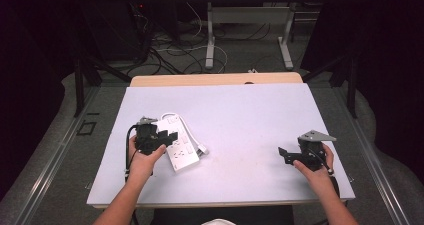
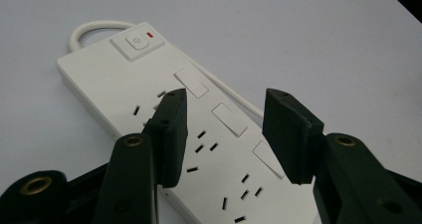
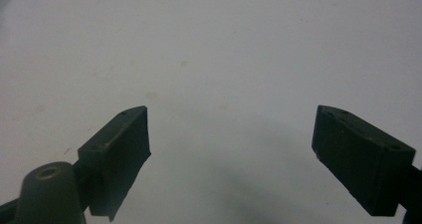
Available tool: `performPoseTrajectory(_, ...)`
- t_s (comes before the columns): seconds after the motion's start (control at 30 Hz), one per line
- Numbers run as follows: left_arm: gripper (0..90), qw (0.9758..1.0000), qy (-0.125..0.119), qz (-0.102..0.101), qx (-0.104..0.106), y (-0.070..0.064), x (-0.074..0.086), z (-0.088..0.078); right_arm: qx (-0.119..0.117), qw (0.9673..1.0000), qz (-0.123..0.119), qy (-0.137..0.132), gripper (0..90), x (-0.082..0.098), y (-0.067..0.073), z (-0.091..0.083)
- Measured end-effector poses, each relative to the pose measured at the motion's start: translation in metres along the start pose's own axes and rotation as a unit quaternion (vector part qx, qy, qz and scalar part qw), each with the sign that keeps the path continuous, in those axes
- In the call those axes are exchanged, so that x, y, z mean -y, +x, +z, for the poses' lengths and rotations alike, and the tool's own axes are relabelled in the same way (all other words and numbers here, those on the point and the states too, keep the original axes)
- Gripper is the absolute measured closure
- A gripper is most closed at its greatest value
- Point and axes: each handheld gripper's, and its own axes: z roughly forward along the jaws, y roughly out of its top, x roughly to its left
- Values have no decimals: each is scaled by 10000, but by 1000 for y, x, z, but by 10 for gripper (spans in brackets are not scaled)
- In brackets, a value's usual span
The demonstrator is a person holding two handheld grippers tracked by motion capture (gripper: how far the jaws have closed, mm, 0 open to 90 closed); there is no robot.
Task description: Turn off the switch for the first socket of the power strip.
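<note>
1. Left claw (image 2: 224, 129): jaws stand apart, nothing clamped. It is held over the white power strip (image 2: 114, 79), one jaw above the socket face and the other near the strip's right-hand edge in the left gripper view. Contact with the top face cannot be told.
2. Right claw (image 3: 231, 134): jaws apart over bare table (image 1: 240, 115), nothing between them; seen at lower right of the high view (image 1: 284, 155), well apart from the strip.
3. Strip position: left of centre in the high view (image 1: 181, 145), lying diagonally, flat on the table, just beside the left claw (image 1: 167, 135).
4. Step judged in hand: a grasp or press on the strip. For a grasp, the jaws should be widened and centred so that both long edges are straddled, then lowered squarely; the smooth casing is likely to slip under a skewed pinch.
5. Obstacles: the white cord (image 2: 89, 25) loops behind the switch (image 2: 137, 41) and runs along the far edge, where it could be caught under a jaw. Floor cables beyond the table are out of the way.
</note>
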Motion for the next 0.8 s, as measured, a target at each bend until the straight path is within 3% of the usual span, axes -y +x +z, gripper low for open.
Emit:
performPoseTrajectory(0.23, 464, 9999, -105, -16, -71, 6, 3, -6, -12, 10000, 48, -37, 145, -1, 0, 0)
performPoseTrajectory(0.63, 360, 9985, -381, 25, -403, 18, 13, -20, -16, 10000, 72, -41, 145, -1, 0, -1)
performPoseTrajectory(0.8, 344, 9977, -461, 137, -483, 21, 16, -26, -10, 10000, 42, -46, 144, -1, 0, -1)
